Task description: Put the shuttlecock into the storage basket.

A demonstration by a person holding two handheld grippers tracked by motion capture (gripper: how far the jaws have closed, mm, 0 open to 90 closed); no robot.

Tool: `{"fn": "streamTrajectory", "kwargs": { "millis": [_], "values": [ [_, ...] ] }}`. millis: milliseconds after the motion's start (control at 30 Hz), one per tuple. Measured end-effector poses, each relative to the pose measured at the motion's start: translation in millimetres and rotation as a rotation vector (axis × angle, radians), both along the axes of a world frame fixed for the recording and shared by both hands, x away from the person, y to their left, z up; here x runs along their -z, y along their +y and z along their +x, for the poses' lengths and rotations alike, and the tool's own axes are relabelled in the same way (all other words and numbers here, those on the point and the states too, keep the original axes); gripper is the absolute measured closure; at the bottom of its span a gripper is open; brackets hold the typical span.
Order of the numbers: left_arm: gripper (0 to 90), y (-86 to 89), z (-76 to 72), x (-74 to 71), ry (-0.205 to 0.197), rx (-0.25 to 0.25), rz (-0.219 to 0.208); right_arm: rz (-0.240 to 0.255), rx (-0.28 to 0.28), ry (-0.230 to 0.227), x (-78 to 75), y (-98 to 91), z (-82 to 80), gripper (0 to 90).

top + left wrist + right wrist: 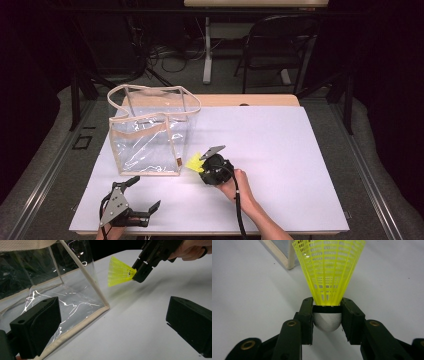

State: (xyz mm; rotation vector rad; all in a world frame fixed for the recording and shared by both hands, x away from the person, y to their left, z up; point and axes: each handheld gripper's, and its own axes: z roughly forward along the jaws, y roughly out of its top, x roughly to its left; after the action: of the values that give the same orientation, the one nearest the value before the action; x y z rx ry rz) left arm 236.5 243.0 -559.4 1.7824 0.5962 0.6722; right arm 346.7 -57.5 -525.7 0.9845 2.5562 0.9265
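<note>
A yellow plastic shuttlecock (329,270) with a white rounded base is held by its base in my right gripper (327,315), skirt pointing away. In the high view the shuttlecock (194,163) hangs just off the table, right of the clear bag's lower right corner, with the right gripper (203,169) shut on it. The clear bag (150,132) with beige trim stands upright and open-topped at the table's left. My left gripper (145,194) rests open near the front left edge, nothing between its jaws. From the left gripper view the shuttlecock (119,271) and bag corner (106,306) lie ahead.
The white tabletop (270,145) stretches wide to the right of the bag. A black chair (280,45) and table legs stand on the floor beyond the far edge. A cable (239,210) trails from the right gripper toward the front edge.
</note>
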Motion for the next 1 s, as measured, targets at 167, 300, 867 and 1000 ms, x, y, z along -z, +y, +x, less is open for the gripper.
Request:
{"fn": "streamTrajectory", "kwargs": {
  "millis": [167,300,867,1000],
  "values": [
    [0.0,-0.1,0.0,0.0,-0.001,0.0,-0.001,0.004,0.006,-0.003,-3.0,-3.0,0.6,64.2],
    [0.0,-0.1,0.0,0.0,0.0,0.0,0.0,0.007,0.009,-0.007,-5.5,-5.8,0.9,64.2],
    [0.0,0.1,0.2,0.1,0.001,-0.002,-0.004,0.002,0.009,-0.016,-8.9,-14.1,2.6,64.3],
    [0.0,0.1,0.1,0.1,0.002,-0.002,-0.002,0.008,0.02,-0.022,-11.1,-17.2,3.2,64.3]
  ]
}}
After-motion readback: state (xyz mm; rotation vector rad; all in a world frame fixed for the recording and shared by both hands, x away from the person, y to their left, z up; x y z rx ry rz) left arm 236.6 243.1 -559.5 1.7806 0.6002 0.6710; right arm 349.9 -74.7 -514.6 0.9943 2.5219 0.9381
